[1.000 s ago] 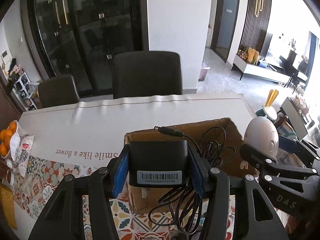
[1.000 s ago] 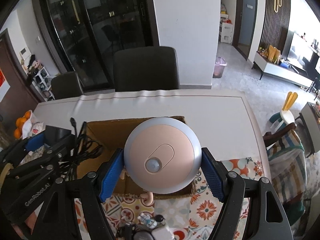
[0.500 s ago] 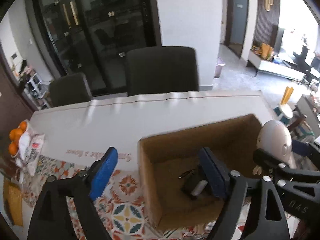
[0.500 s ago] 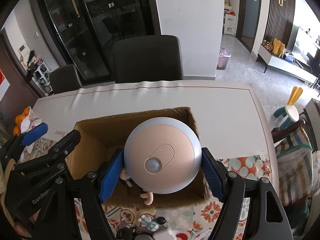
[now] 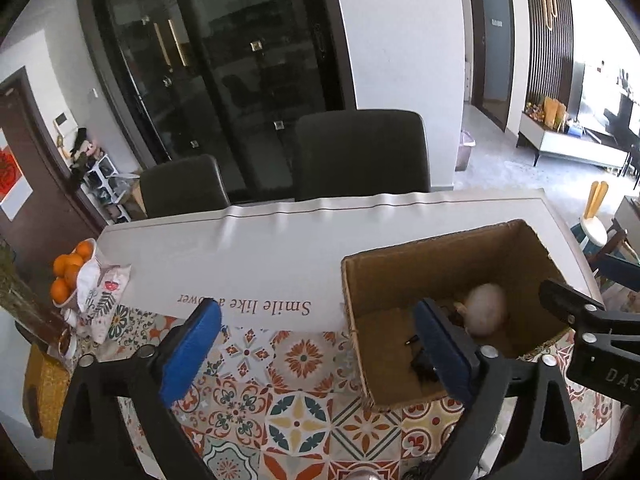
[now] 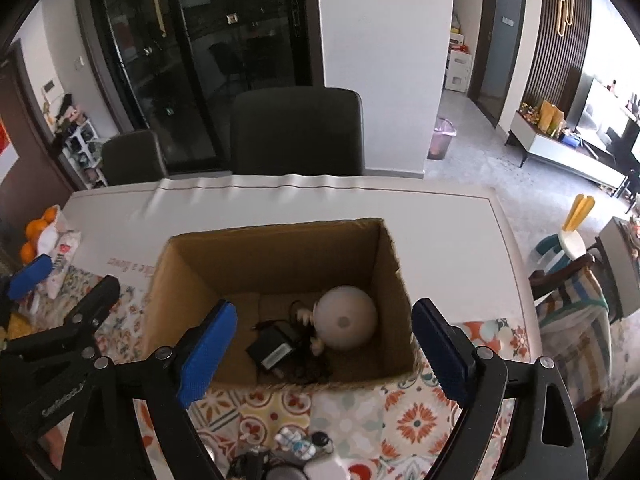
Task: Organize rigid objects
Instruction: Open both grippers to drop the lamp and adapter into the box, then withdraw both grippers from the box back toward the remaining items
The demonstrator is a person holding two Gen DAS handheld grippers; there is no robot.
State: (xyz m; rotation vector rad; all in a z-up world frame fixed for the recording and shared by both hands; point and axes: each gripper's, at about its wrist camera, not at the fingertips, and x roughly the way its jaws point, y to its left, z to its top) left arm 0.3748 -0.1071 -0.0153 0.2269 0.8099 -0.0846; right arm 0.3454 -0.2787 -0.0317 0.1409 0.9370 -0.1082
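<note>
Blue-padded and opening with nothing between its jaws, the left gripper hangs over the patterned tablecloth just left of the cardboard box. Inside the box, the black power adapter lies left of the round pinkish lamp, touching it. Right gripper spreads its empty jaws above the box's near wall.

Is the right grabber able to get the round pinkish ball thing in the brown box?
Probably yes. The right gripper hangs over the open brown cardboard box, jaws opening and empty, nothing covering the round pinkish device; only the black adapter lies beside it.
</note>
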